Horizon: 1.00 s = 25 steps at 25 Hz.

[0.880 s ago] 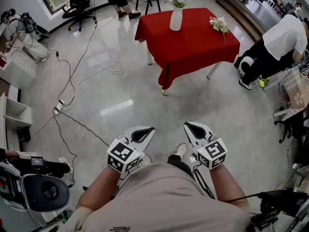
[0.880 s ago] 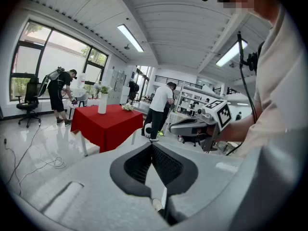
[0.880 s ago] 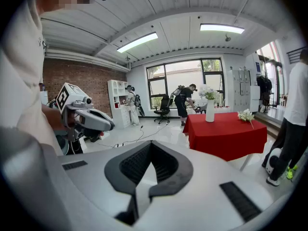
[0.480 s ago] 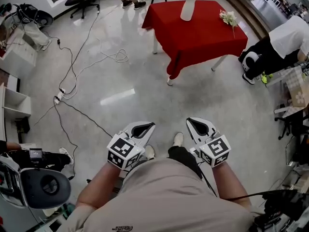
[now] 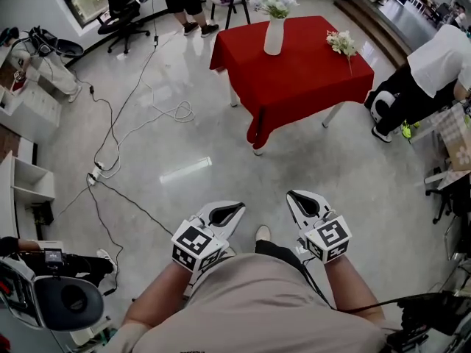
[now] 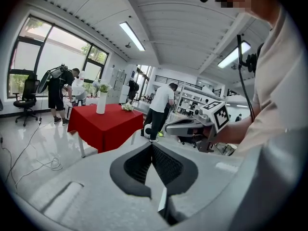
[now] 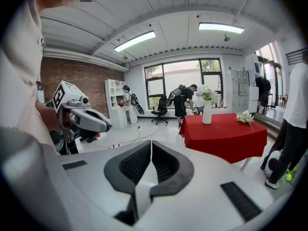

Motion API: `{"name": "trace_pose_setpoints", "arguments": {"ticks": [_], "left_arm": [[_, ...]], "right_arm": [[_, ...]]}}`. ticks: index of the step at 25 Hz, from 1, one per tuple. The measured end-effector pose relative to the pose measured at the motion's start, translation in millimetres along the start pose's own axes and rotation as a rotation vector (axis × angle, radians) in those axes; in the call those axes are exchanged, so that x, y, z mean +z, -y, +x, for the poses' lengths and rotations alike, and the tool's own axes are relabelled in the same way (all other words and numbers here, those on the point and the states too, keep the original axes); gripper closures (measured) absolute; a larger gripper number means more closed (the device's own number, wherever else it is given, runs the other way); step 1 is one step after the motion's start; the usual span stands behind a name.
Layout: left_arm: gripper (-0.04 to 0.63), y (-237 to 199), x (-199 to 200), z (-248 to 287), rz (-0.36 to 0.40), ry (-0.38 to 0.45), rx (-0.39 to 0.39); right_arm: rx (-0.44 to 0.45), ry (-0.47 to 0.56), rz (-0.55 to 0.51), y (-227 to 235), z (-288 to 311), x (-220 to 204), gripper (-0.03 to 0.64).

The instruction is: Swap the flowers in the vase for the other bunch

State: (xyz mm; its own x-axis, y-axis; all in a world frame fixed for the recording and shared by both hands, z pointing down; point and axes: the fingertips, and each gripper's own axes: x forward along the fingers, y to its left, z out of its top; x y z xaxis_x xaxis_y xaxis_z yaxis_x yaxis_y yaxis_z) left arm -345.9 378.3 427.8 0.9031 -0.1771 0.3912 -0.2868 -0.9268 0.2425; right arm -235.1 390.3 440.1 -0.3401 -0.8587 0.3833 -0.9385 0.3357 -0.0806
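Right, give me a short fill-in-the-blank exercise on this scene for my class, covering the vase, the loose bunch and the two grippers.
1. The white vase holding flowers stands on a ____ tablecloth.
2. In the head view, the other bunch lies on that tablecloth to the ____ of the vase.
3. The left gripper and the right gripper both have their jaws ____, with nothing between them.

Missing words: red; right; shut
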Motion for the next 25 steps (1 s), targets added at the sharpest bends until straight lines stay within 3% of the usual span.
{"name": "trace_pose_setpoints", "arguments": {"ticks": [4, 8, 14, 21, 25], "left_arm": [[0.588, -9, 22, 45, 0.026, -0.034, 0.014], [0.588, -11, 49, 94, 0.041, -0.025, 0.006], [0.588, -17, 82, 150, 0.033, -0.015, -0.04], [0.586, -80, 106, 202, 0.032, -0.003, -0.06], [0.586, -131, 139, 225, 0.045, 0.012, -0.057]], "right_arm": [[-0.001, 0.029, 0.006, 49, 3, 15, 0.598], [-0.029, 0.04, 0.004, 104, 3, 20, 0.499], [-0.077, 0.039, 0.017, 175, 19, 25, 0.476], [-0.113, 0.027, 0.012, 251, 75, 42, 0.44], [-0.132, 0.024, 0.027, 291, 120, 73, 0.434]]}}
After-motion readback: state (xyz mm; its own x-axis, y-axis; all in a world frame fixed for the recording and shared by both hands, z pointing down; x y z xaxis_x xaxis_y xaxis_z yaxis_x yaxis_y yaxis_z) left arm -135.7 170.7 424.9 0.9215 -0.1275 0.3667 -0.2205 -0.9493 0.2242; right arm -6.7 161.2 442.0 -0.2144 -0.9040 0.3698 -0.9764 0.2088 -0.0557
